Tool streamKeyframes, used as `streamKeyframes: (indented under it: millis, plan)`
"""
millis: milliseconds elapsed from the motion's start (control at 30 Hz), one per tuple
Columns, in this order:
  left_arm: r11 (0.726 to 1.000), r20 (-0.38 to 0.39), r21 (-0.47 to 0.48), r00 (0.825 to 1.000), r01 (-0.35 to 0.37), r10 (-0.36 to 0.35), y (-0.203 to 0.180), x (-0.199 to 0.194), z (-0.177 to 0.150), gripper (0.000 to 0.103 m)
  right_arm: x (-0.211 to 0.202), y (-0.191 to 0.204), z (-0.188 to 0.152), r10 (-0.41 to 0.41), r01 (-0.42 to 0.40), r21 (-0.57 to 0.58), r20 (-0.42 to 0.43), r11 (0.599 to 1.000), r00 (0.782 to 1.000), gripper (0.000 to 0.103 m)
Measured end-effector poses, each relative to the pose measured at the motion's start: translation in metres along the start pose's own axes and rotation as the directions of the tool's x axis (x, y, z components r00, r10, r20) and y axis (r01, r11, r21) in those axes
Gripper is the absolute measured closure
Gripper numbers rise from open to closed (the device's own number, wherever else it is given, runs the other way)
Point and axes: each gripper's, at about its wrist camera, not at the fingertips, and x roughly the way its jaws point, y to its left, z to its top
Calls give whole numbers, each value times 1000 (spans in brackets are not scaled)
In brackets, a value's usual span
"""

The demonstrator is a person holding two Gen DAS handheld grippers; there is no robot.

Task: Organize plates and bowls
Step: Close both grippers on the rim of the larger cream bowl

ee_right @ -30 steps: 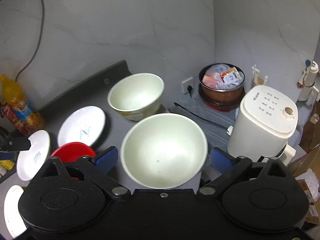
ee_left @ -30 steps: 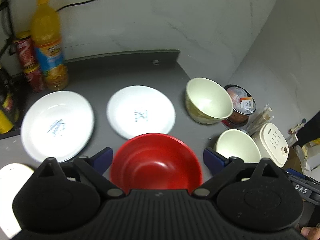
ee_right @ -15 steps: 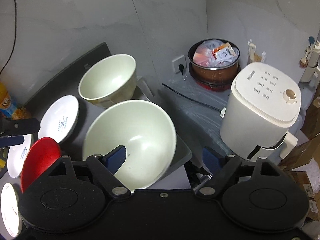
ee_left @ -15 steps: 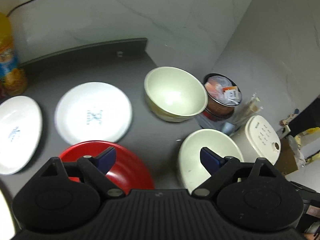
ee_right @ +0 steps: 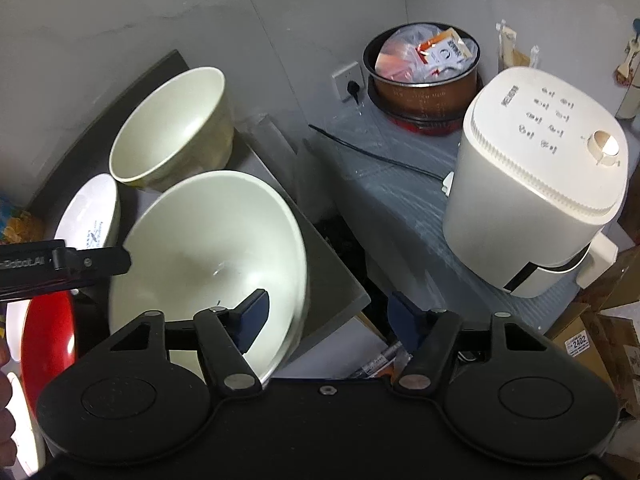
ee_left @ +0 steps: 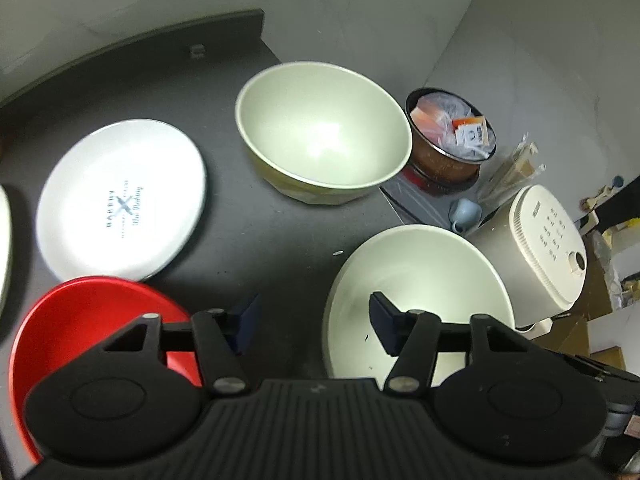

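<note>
Left gripper (ee_left: 314, 322) and right gripper (ee_right: 328, 316), jaws just closing yet apart, each straddle the glossy cream bowl's (ee_left: 416, 276) rounded rim. Smooth red bowl (ee_left: 80, 320) sits beside it on the matte dark countertop (ee_left: 260, 236).

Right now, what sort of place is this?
Probably a home kitchen corner: bowls and plates on a dark counter, with a white cooker by a wall socket.

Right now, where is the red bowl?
In the left wrist view the red bowl sits bottom left, just below the white plate.
</note>
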Motion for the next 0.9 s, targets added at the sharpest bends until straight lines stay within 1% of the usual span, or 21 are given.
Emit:
streamKeyframes:
  millis: [33,67,100,200,233,267,300,333,400,433,500,600,667,767,900]
  plan:
    - [1000,-8,-2,1000,2,-2,-1,5,1,49,3,-2,1,-2,2,0,-9,1000,1000,44]
    - [1000,-18,-5,1000,1,-1,-3,9,2,51,6,-4,2,0,0,2,-20,1000,1000,50]
    - [1000,-31,-10,999,-4,4,-4,15,3,52,8,-5,3,13,-12,6,-28,1000,1000,53]
    - [1000,-66,-15,998,-20,19,-7,29,5,59,14,-6,5,36,-36,5,-46,999,998,57]
    - [999,-79,-24,997,-25,23,-6,33,5,64,16,-5,5,41,-41,1,-49,999,998,59]
    - [999,-93,-31,995,-25,22,-6,38,5,72,18,-5,6,54,-54,-1,-53,999,997,64]
    - [999,-109,-34,994,-23,19,-6,43,5,76,20,-4,6,64,-64,2,-60,998,996,70]
    - [999,-128,-39,992,-16,11,-6,47,5,79,21,-4,7,78,-78,6,-66,997,995,73]
    - [998,-148,-56,989,-10,2,-3,52,3,84,23,-1,7,104,-104,4,-68,995,992,86]
    - [998,-154,-63,988,-9,0,-2,54,3,87,23,1,6,114,-114,-1,-68,993,991,89]
    - [997,-167,-80,986,0,-13,1,56,2,92,21,3,6,109,-109,-6,-57,994,992,90]
    - [997,-169,-82,985,-1,-13,2,55,-1,93,17,0,5,113,-113,3,-37,994,993,90]
    - [997,-167,-79,986,11,-24,1,54,-2,93,12,-1,3,113,-113,6,-19,994,993,90]
    - [997,-144,-68,989,29,-39,-2,45,-2,93,0,0,3,115,-115,17,15,993,993,90]
    - [996,-101,-67,992,65,-72,1,24,1,93,-16,8,6,118,-119,14,62,993,991,90]
